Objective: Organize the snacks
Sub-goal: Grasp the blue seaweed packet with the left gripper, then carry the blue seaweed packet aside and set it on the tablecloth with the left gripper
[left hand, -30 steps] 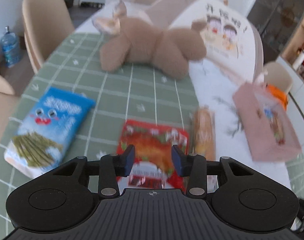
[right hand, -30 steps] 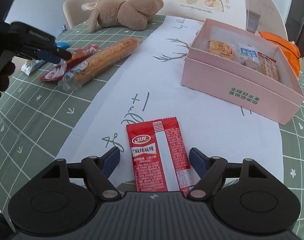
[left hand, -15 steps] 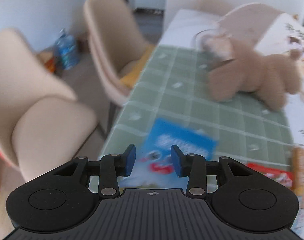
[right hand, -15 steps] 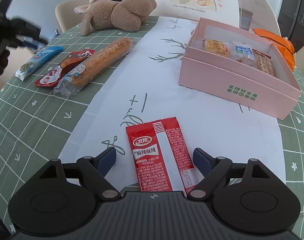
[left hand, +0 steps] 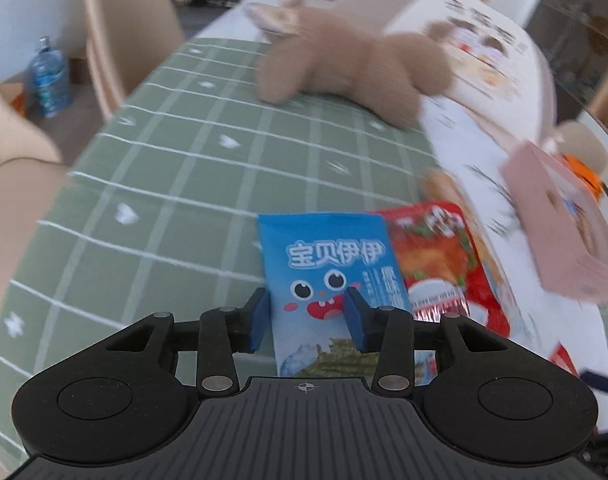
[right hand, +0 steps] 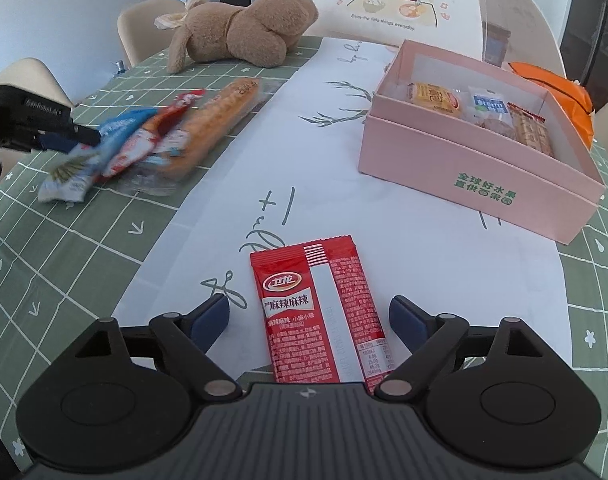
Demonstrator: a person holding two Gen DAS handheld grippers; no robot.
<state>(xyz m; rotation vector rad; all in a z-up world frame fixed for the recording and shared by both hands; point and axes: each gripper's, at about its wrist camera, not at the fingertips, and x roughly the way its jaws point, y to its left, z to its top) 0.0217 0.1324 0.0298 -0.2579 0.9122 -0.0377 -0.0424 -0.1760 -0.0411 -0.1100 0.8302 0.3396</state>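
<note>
A blue snack packet [left hand: 328,264] lies flat on the green checked cloth, touching a red cartoon packet [left hand: 432,264]. My left gripper [left hand: 308,316] hovers low over it, jaws narrow and opening. One finger is at the packet's left edge, the other over its face, and nothing is pinched. From the right wrist view, the left gripper [right hand: 70,138] tips at the blue packet [right hand: 84,156], with a long sausage pack [right hand: 212,120] blurred beside it. My right gripper [right hand: 310,312] is opening wide around a red spicy-strip packet [right hand: 316,320] lying on the white runner. The pink box [right hand: 476,176] holds several snacks.
A brown plush toy [right hand: 244,28] and a domed food cover [right hand: 400,0] stand at the far end. An orange object [right hand: 556,88] sits behind the box. Beige chairs [left hand: 132,36] and a water bottle [left hand: 48,76] are past the table's left edge.
The left gripper swung from above the red cartoon packet out past the table's left edge, then back down over the blue packet, which now lies against the red one. The right jaws widened.
</note>
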